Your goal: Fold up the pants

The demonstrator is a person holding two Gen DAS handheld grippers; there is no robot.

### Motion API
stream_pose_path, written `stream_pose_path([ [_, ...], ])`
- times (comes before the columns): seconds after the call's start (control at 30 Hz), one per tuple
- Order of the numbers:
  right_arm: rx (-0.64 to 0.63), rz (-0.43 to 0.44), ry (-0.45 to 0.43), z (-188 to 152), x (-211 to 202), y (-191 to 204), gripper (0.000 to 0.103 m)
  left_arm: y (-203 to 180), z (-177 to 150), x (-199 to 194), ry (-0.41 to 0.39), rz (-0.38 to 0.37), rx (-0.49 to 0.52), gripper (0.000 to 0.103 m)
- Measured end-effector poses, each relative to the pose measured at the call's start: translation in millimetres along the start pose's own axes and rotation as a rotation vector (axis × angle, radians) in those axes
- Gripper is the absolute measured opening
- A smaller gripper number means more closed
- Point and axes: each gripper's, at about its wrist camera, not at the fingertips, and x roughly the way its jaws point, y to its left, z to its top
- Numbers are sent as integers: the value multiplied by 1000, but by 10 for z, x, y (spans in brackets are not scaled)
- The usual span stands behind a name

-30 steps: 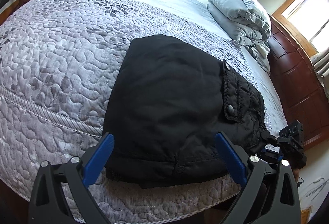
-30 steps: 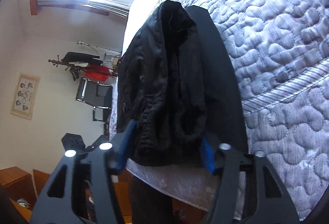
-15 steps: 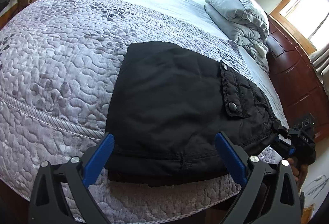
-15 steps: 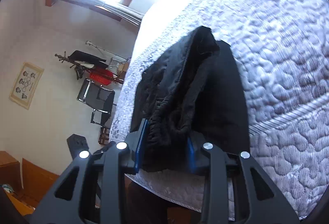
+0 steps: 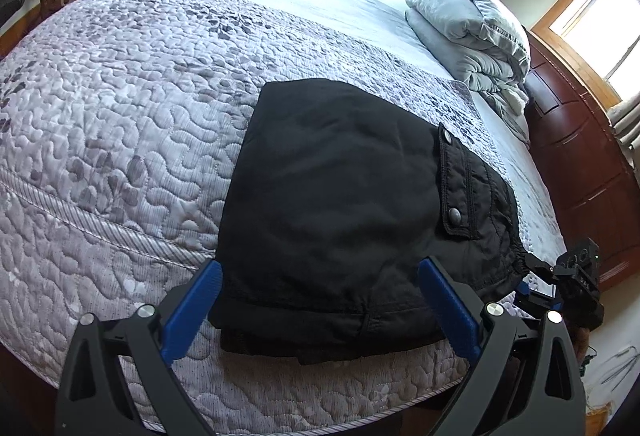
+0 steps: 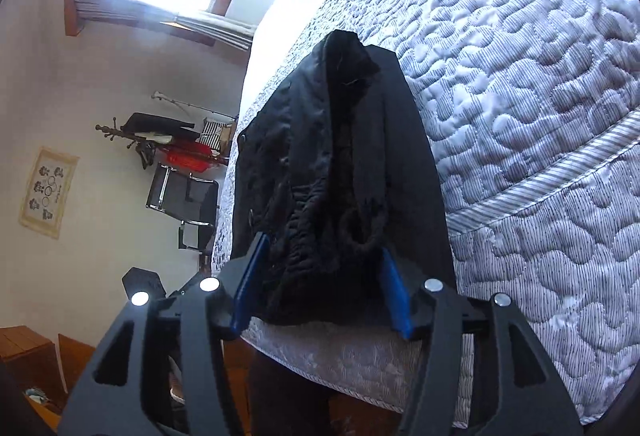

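The left wrist view looks down over the bed's (image 5: 120, 107) near edge; the right looks along that edge, close. Both show the pants (image 5: 340, 203).

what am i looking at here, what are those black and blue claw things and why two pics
Each picture comes from a camera mounted on a handheld two-finger gripper; a person carries one in each hand. The left gripper hangs open over folded black pants on a quilted bed, touching nothing. The right gripper views the same pants from the waistband end. Its jaws have just been opening, bunched fabric between its blue pads; whether they still press it is unclear. A folded grey blanket lies farther up the bed.
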Motion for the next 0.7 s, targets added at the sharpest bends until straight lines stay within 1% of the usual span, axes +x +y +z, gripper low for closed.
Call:
stream_pose_path([
  [0.03,-7,-19,-2,-9,-4,12,45,-23,3,-16,-8,11,9,99],
  [0.07,-15,-50,2,-12,6,13,43,-53,4,-38,-18,27,22,99],
  [0.17,-13,-103,8,-83,70,5,47,-168,2,-113,-46,81,66,99],
  [0.37,-5,-110,8,-123,123,-34,47,-472,-19,-327,-101,121,172,99],
  [0.43,2,-101,8,-161,104,-94,49,-568,-20,-375,-113,133,209,99],
  [0.47,2,-96,8,-171,86,-100,51,-619,-22,-402,-118,141,228,99],
  [0.5,3,-95,6,-175,76,-93,55,-661,-26,-427,-124,146,241,99],
  [0.6,-10,-76,4,-199,21,-26,57,-774,-50,-511,-144,144,277,99],
  [0.7,-27,-106,14,-222,22,26,57,-864,-59,-559,-158,149,307,99],
])
